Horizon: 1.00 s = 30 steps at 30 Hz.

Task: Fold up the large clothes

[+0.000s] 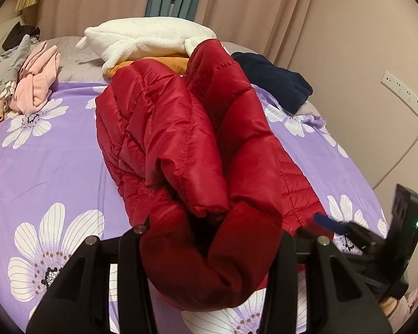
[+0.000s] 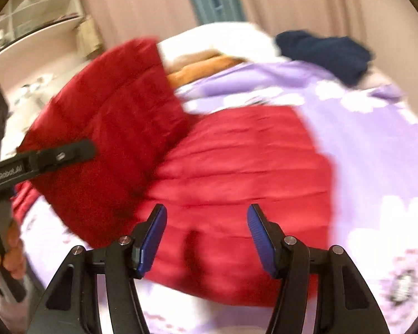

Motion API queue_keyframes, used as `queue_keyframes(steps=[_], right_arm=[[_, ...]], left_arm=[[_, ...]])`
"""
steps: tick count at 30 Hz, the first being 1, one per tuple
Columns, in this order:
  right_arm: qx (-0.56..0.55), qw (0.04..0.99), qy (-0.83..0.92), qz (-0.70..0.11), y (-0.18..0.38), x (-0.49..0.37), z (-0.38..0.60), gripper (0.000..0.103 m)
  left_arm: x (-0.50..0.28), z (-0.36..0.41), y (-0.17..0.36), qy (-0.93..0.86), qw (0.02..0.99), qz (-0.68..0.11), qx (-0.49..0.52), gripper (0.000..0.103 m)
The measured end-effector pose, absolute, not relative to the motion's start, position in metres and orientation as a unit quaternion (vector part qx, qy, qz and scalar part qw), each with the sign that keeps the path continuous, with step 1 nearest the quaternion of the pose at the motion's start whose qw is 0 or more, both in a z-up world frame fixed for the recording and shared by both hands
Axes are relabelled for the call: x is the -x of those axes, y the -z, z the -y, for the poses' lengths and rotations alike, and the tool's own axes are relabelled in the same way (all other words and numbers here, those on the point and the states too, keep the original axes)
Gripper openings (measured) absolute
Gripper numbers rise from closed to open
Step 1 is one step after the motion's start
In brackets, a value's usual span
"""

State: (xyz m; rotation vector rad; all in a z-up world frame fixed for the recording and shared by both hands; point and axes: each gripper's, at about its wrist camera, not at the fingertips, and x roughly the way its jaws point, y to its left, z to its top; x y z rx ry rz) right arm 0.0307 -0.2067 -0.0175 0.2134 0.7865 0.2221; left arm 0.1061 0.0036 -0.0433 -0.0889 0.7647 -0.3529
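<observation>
A red quilted down jacket lies lengthwise on the purple flowered bedspread. My left gripper is shut on a thick bunch of the jacket's near end and holds it lifted. In the right wrist view the jacket fills the middle, blurred by motion, with one part raised at the left. My right gripper is open and empty just above the jacket, its blue pads apart. The left gripper's finger shows at the left against the raised part. The right gripper also shows in the left wrist view.
A white plush blanket over an orange garment lies at the far end of the bed. A navy garment lies at the far right, pink and grey clothes at the far left. Curtains and a wall with a socket strip surround the bed.
</observation>
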Motion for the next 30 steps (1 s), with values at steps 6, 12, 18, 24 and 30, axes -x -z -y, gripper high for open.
queue_keyframes(steps=[6,12,18,24,30], right_arm=[[-0.121,0.912,-0.023,-0.391,0.034,-0.041,0.24,0.06],[-0.195,0.878,-0.03,-0.436,0.075,-0.051,0.257,0.056],[-0.215,0.871,-0.052,-0.438,0.079,-0.051,0.264,0.056],[-0.295,0.848,-0.073,-0.434,0.077,-0.051,0.299,0.057],[-0.434,0.811,-0.135,-0.368,0.058,-0.05,0.345,0.078]], left_arm=[[-0.102,0.013,0.04,0.173,0.913,-0.369,0.029,0.043],[-0.102,0.048,0.037,0.186,0.913,-0.364,-0.007,0.043],[-0.105,0.102,0.057,0.212,0.899,-0.374,-0.079,0.045],[-0.1,0.131,0.089,0.242,0.878,-0.386,-0.148,0.061],[-0.106,0.122,0.092,0.266,0.869,-0.394,-0.139,0.07]])
